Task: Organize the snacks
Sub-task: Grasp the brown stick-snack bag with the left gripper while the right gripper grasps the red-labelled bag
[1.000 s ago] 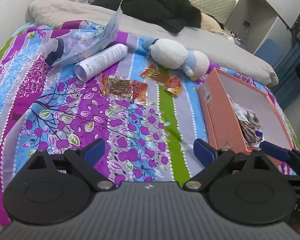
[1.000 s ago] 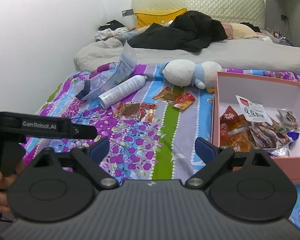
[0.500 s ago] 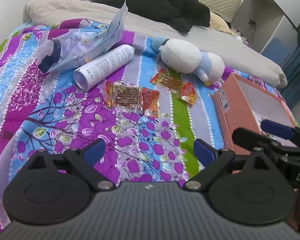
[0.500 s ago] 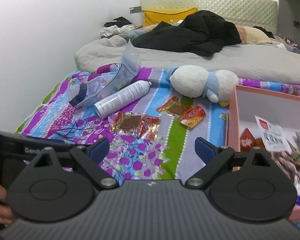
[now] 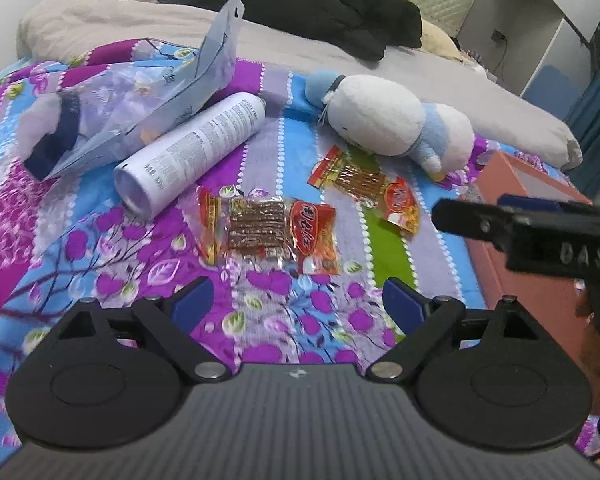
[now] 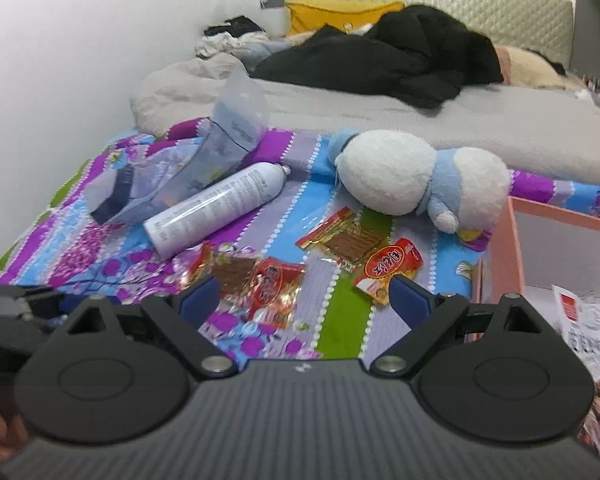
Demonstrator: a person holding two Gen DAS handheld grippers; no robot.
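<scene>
Two red and clear snack packets lie on the purple flowered bedspread. The nearer packet (image 5: 268, 232) is just ahead of my left gripper (image 5: 296, 300), which is open and empty. The second packet (image 5: 368, 188) lies further right, below the plush toy. In the right wrist view the nearer packet (image 6: 260, 280) sits between and just beyond the spread fingers of my right gripper (image 6: 304, 298), also open and empty, and the second packet (image 6: 364, 248) is ahead on the right. A pink box (image 6: 512, 240) at the right holds several snack bags (image 6: 584, 320). One right finger (image 5: 472, 220) reaches across the box (image 5: 520, 272).
A white spray can (image 5: 192, 152) and a clear plastic bag (image 5: 140, 96) lie left of the packets. A white and blue plush toy (image 5: 396, 124) lies behind them. Black clothing (image 5: 320, 12) is piled on the grey blanket further back. A wall runs along the left.
Both grippers have moved forward and lower toward the two packets, which now look larger and closer. The pink box has slid to the right edge of both views. Both stay open.
</scene>
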